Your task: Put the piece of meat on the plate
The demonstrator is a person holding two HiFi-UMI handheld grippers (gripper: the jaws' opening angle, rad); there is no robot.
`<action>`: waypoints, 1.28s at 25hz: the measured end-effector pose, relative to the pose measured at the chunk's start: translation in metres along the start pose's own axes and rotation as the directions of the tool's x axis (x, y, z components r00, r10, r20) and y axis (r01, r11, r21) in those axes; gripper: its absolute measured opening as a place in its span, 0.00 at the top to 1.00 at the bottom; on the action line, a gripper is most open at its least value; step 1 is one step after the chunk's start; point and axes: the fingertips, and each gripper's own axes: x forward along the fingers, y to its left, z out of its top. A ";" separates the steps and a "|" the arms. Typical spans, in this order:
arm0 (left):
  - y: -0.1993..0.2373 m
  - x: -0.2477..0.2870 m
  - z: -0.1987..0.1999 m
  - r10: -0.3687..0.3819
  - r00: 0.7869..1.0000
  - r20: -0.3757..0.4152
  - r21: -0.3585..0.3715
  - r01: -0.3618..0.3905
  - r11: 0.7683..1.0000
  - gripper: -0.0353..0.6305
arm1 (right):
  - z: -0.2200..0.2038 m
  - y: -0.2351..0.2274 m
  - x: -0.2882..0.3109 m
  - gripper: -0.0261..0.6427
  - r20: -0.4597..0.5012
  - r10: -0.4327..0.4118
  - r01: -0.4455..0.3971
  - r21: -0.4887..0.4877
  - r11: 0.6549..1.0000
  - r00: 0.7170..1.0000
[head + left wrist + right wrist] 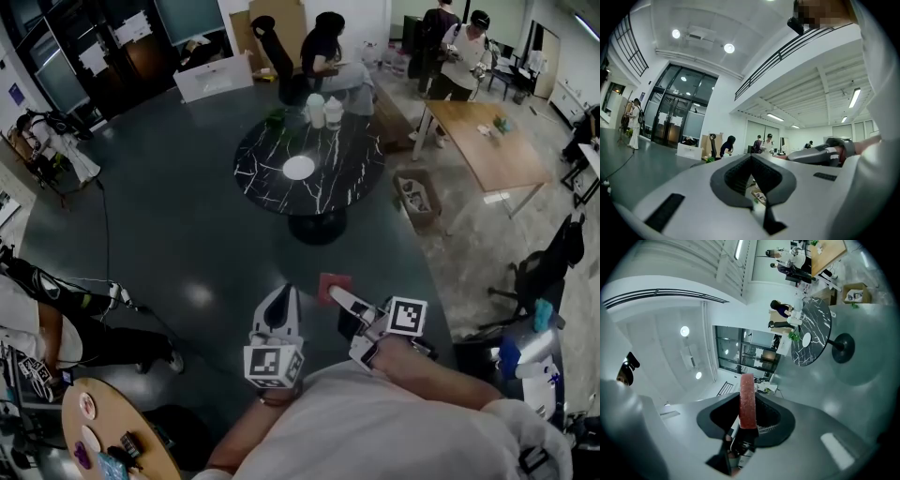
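Meat slab (747, 401) clamped in right gripper (342, 298); left gripper (751, 159) jaws together; plate (298, 168) on marbled table (352, 183).

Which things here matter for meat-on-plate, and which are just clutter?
In the job: flat red piece of meat, clamped in the right gripper; round white plate on the black marble round table.

Lying about: white containers and green plant on that table; open cardboard box on the floor; long wooden table; small round wooden table; left gripper, shut and empty.
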 end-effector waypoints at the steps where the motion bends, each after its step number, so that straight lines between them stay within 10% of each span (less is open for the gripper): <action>1: -0.001 0.010 0.000 0.004 1.000 0.003 -0.002 -0.004 1.000 0.94 | 0.010 -0.004 0.000 0.83 -0.004 -0.003 0.003 0.000 1.000 1.000; 32: -0.015 0.200 0.000 -0.008 1.000 0.022 -0.037 0.008 0.999 0.94 | 0.177 -0.055 0.027 0.83 -0.011 0.002 -0.002 0.023 1.000 1.000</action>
